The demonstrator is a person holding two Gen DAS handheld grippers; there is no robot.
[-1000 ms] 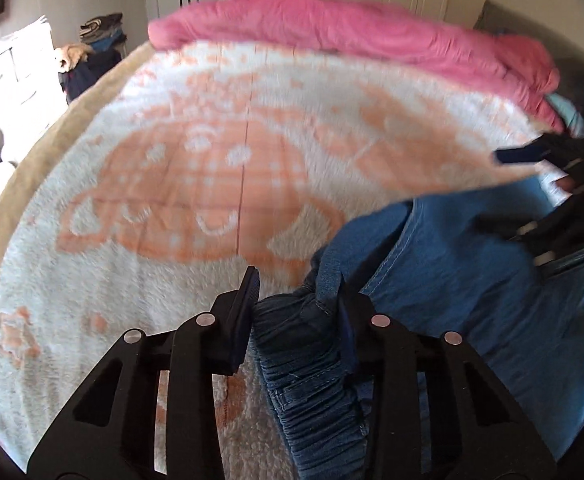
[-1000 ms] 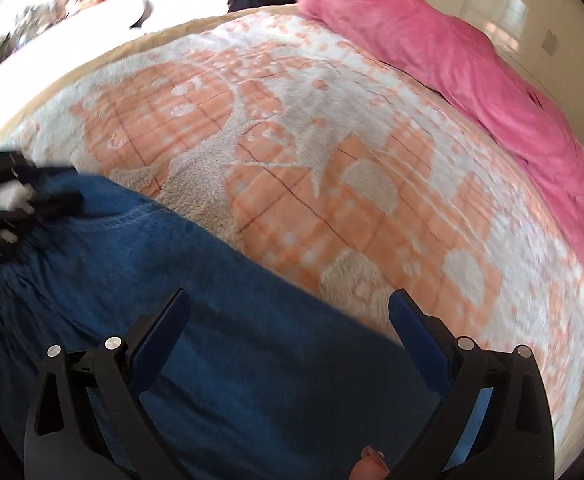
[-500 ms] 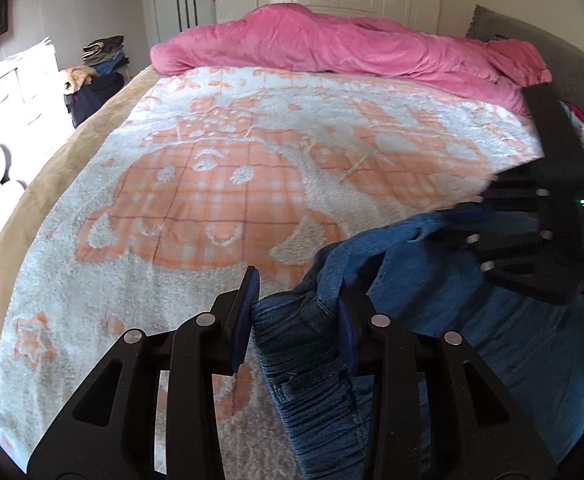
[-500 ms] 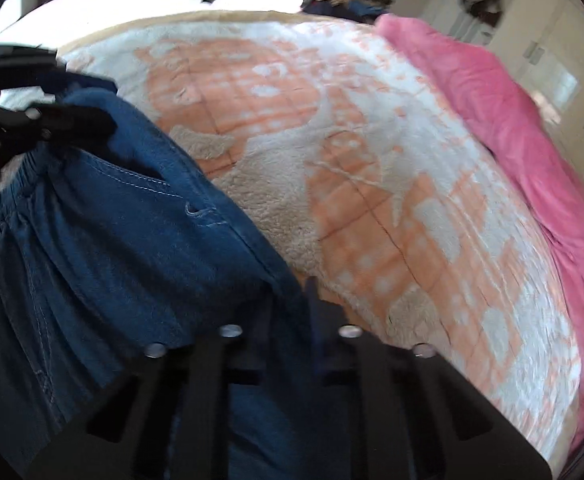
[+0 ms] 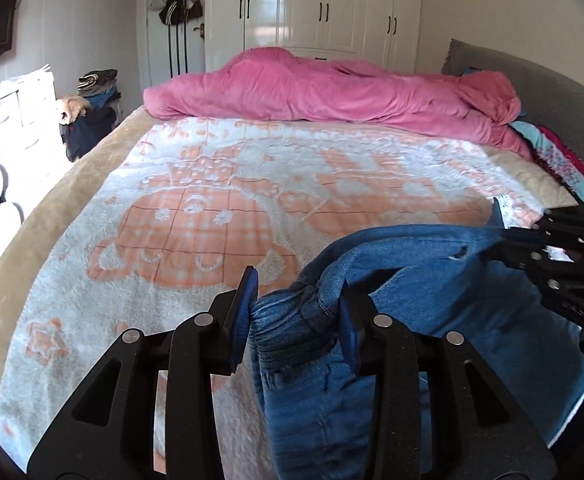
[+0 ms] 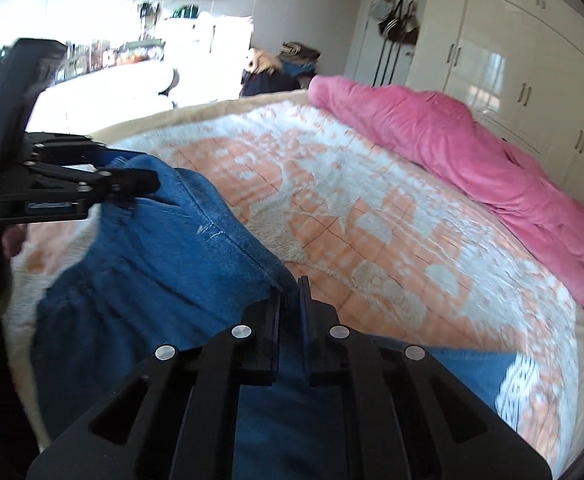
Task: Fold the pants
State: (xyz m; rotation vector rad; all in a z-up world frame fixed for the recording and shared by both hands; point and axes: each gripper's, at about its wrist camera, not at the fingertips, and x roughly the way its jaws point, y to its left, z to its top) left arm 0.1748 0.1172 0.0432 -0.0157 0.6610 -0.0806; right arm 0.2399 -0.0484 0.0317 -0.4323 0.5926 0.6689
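Now, at the near edge of the bed, I hold the blue denim pants [image 5: 444, 320] aloft by the waist with both grippers. My left gripper [image 5: 296, 316], at lower centre of the left wrist view, is closed narrow on the gathered elastic waistband, the bunched cloth filling the gap between its blue pads. My right gripper [image 6: 289, 312], at lower centre of the right wrist view, is pinched almost shut on the seamed edge of the same waist. The denim hangs between the two, sagging toward the fleecy white-and-orange patterned blanket [image 5: 195, 224] that covers the bed; a rumpled pink duvet [image 5: 332, 96] lies along the far side. I judge this the opening step: spreading the garment before any fold. Next I would draw my grippers apart to tauten the waist, then lower the pants flat onto the blanket.
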